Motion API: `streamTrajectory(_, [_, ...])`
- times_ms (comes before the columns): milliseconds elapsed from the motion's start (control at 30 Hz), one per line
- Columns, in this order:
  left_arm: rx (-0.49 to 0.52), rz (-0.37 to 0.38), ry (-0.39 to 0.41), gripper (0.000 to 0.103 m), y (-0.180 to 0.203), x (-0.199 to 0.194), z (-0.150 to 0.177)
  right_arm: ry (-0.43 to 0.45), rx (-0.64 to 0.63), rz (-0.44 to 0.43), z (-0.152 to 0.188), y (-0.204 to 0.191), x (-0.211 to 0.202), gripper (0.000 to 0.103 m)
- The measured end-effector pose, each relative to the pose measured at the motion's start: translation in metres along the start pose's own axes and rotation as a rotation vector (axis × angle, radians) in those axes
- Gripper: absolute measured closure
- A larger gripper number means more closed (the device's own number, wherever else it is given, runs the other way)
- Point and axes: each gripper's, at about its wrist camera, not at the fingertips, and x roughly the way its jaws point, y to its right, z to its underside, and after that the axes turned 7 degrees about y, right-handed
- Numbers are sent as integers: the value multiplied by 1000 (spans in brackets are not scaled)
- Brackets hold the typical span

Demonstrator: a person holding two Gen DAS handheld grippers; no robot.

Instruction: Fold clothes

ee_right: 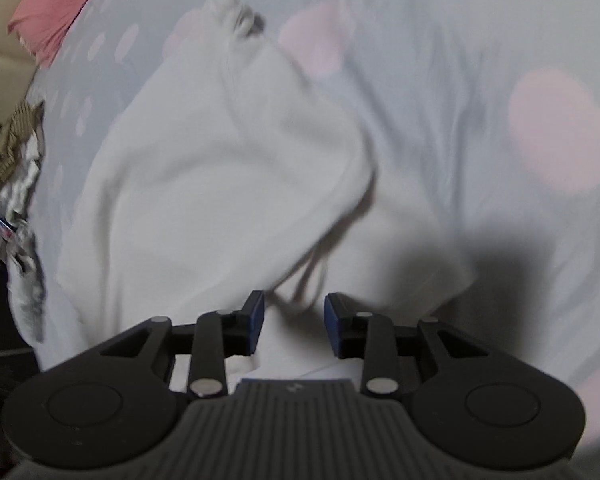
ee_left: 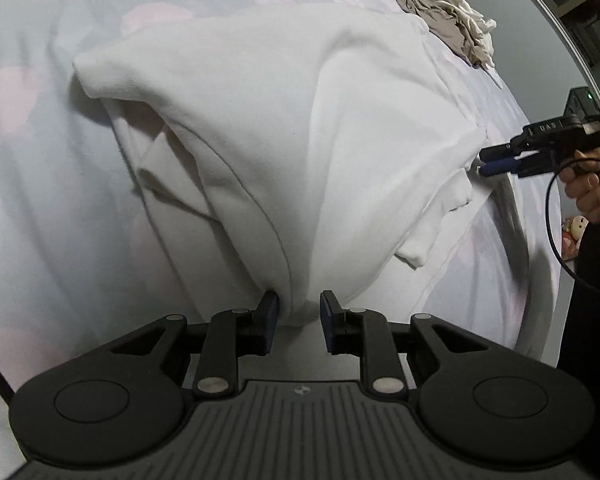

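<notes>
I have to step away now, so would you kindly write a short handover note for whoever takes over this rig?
Left hand-held gripper: open, fabric between the pads, not pinched.
Right hand-held gripper: open at the garment's far edge, gripping nothing.
White garment: on the spotted bedsheet, partly folded, still bunched.
Pile of other clothes: unfolded at the bed's far end.
Left: finish and flatten this fold, then the pile.

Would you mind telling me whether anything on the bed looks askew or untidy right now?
The white garment is only loosely folded: its top layer lies slanted, with a sleeve bunched and poking out underneath at the left. At the bed's far edge, a crumpled pile of beige and white clothes sits unfolded. Nothing looks damaged or spilled.
</notes>
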Motion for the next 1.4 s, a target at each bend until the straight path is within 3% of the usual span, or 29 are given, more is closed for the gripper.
streamTrajectory(167, [-18,15,-1,82,-4,8,-2,3,42,-57,20,-20,14,67])
streamTrajectory(233, [-16,21,2,82,-5,9,-2,20,36,-64,23,-27,21,56])
streamTrajectory(300, [-1,27,9,83,-4,9,-1,58,23,-35,25,-31,25,52])
streamTrajectory(367, [27,13,14,95,-3,9,0,55,-10,-35,26,-36,27,61])
streamTrajectory(400, [22,18,15,96,-5,9,0,52,-27,-36,26,-38,27,81])
streamTrajectory(500, [-14,57,24,98,-9,4,0,42,-61,-46,24,-44,24,88])
streamTrajectory(667, [22,100,5,99,-1,-9,2,5,-93,-52,13,-50,14,89])
streamTrajectory(900, [70,137,-66,99,9,-14,11,-93,-131,10,21,-48,3,89])
streamTrajectory(1067, [52,142,-48,99,9,-11,9,-53,-114,-13,18,-46,7,89])
streamTrajectory(1200, [0,254,0,99,4,-25,7,-21,-24,-118,9,-38,2,89])
streamTrajectory(1267, [-8,266,-26,99,-1,-27,6,-55,14,-136,4,-32,-2,89])
streamTrajectory(1400, [10,243,-64,99,-2,-17,4,-98,-14,-71,4,-23,-9,89])
